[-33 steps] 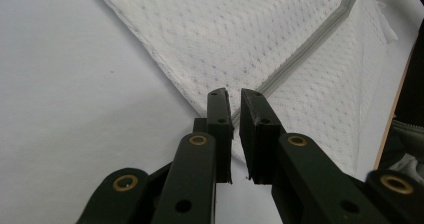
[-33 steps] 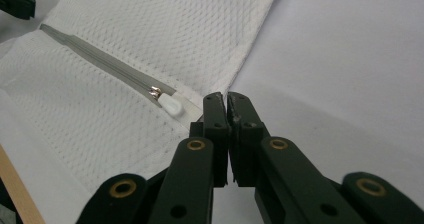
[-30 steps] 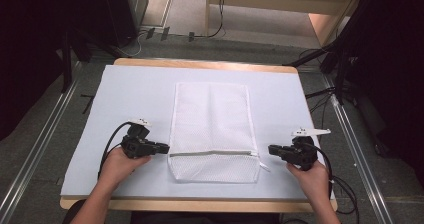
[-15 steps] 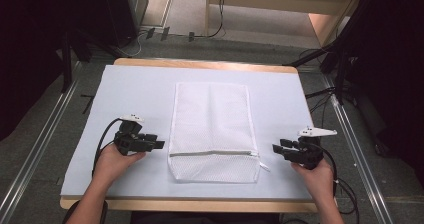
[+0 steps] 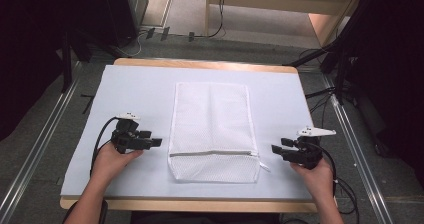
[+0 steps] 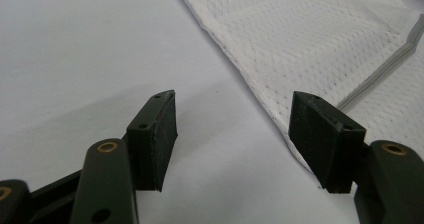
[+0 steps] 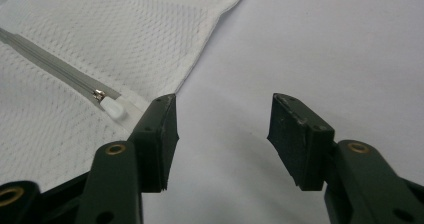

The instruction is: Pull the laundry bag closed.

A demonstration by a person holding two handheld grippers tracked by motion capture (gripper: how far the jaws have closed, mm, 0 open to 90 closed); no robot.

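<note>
Jaws on both sides: apart, nothing between them, and they have just been opening over the last moments. Item one, left gripper (image 5: pixel 156 142): I hold it just beside the left edge of the mesh laundry bag (image 5: pixel 212 129), clear of the fabric; a second ago it sat against that edge at the zip line, so I read this as a release followed by a small pull-back outward. In the left gripper view the bag's (image 6: pixel 320 39) hem runs diagonally past one jaw, untouched. Item two, right gripper (image 5: pixel 275 148): likewise drawn off from the bag's right edge, where it was set close a second ago; its own view shows the zipper pull (image 7: pixel 111 104) lying just beside one jaw, not gripped. Item three, the bag: white mesh, flat, lengthwise down the middle of the pale blue surface (image 5: pixel 135 91), zipper (image 5: pixel 212 153) across its near end, apparently closed along its full run. Position unchanged across the second. My assessment: the bag has been laid out and let go, so the spreading step looks complete; any further work would need a fresh grasp.
</note>
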